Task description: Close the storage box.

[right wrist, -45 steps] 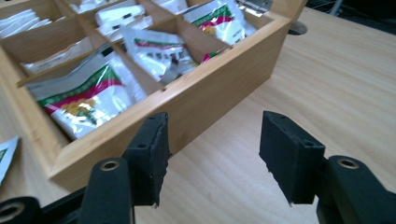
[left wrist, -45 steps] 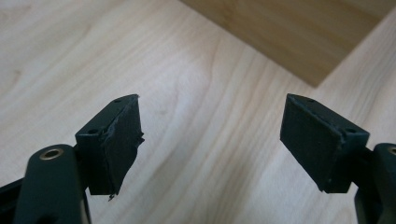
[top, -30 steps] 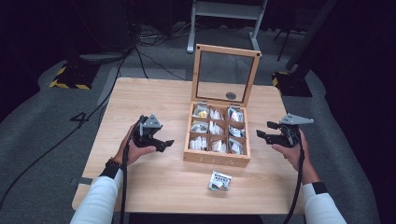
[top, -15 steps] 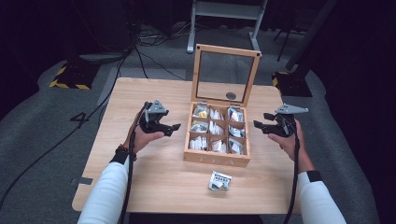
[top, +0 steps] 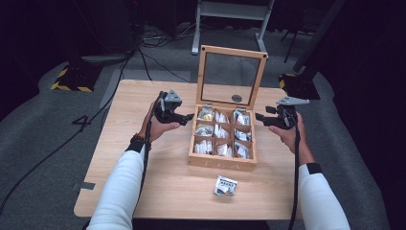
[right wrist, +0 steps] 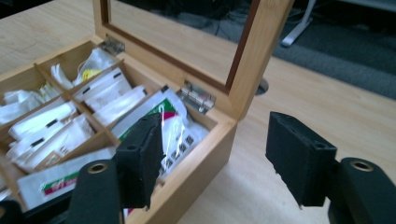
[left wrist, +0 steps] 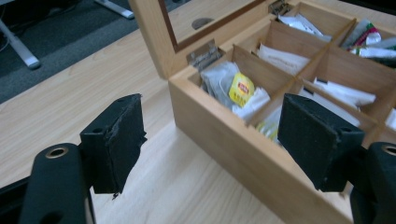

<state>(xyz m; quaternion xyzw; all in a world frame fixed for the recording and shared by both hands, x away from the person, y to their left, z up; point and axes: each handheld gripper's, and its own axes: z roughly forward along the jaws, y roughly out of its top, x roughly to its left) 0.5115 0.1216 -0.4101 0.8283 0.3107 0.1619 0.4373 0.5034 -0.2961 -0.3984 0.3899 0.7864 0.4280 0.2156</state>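
Tabletop, pale wood. Wooden box at centre, glass lid standing upright, nine compartments stuffed with tea bags. Left gripper just beside box's left wall, fingers apart, just been closing, nothing between. Right gripper at right wall, fingers apart, empty. Loose tea packet on the tabletop in front of box.
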